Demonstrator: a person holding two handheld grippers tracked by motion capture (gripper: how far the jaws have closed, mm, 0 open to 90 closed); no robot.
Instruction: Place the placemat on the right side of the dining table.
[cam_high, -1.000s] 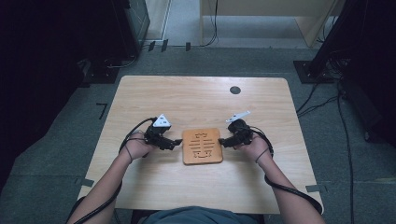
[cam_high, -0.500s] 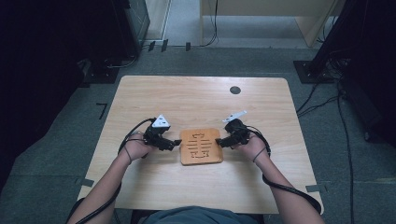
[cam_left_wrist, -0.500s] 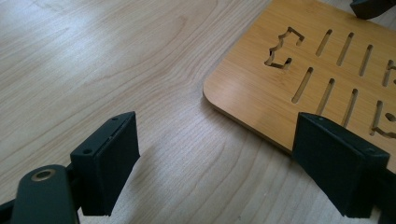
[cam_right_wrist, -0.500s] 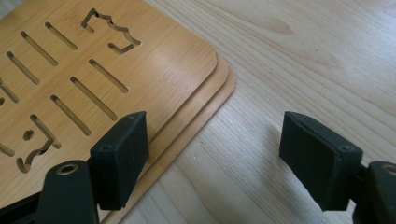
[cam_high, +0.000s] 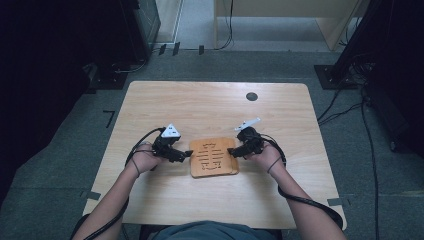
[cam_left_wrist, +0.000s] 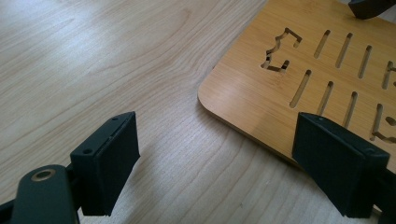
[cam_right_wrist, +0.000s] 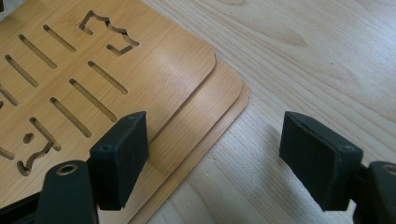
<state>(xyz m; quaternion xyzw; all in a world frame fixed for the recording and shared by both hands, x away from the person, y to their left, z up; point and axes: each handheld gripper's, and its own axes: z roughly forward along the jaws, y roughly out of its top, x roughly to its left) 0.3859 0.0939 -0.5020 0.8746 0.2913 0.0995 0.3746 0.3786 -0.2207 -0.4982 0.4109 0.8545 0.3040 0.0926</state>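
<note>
Two wide-open grippers, left gripper (cam_high: 188, 154) and right gripper (cam_high: 231, 151), flanking stacked slotted wooden boards (cam_high: 214, 157) on table (cam_high: 210, 107).

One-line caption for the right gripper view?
Open right gripper straddling the corner of stacked slotted bamboo boards on a light wooden table.

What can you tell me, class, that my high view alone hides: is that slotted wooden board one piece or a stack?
Observer: A stack. The right gripper view shows the slotted top board with the corners of the lower boards stepped out beneath it.
Operator: Is the left hand-held gripper open?
Observer: Yes. In the left gripper view the left hand-held gripper has its jaws wide apart, one by the board's edge, the other over the bare table.
Operator: And the right one?
Observer: The right hand-held gripper is open too, holding nothing, with its jaws either side of the stack's corner.
</note>
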